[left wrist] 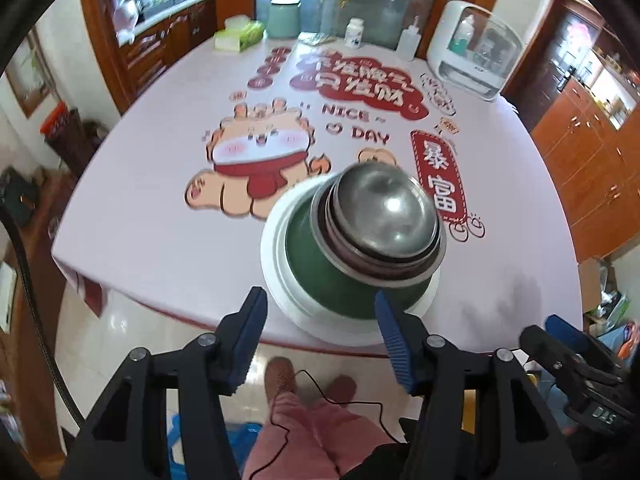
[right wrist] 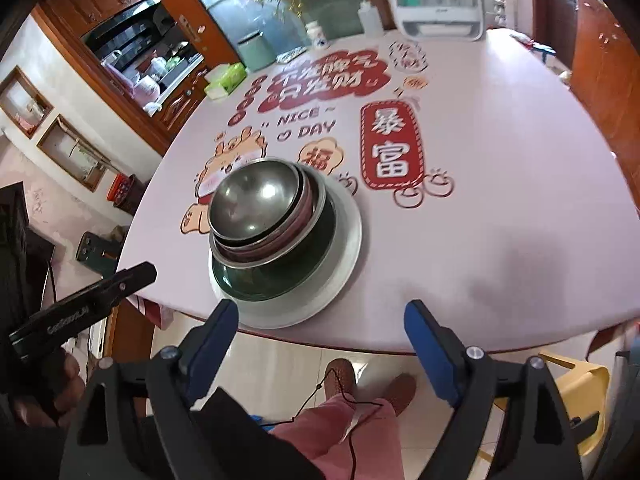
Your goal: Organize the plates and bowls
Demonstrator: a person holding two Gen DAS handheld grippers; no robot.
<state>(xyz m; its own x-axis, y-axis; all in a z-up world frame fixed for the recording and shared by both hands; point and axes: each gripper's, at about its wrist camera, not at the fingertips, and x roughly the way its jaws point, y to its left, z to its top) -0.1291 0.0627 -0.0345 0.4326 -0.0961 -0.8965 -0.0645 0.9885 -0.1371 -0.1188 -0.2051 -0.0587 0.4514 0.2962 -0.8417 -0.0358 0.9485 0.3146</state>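
**Stacked tableware, one lot, near table edge**

Item: a white plate point(left wrist: 280, 280) is carrying a dark green bowl point(left wrist: 316, 264), which is holding a reddish dish and nested steel bowls point(left wrist: 380, 212), shiny and dented-looking. The stack is sitting on the pink printed table point(left wrist: 140, 216), just ahead of the left hand-held gripper point(left wrist: 320, 320), whose blue pads are standing spread and empty. From the right hand-held gripper point(right wrist: 320, 320), also gaping wide and holding nothing, the stack is lying ahead and slightly left.
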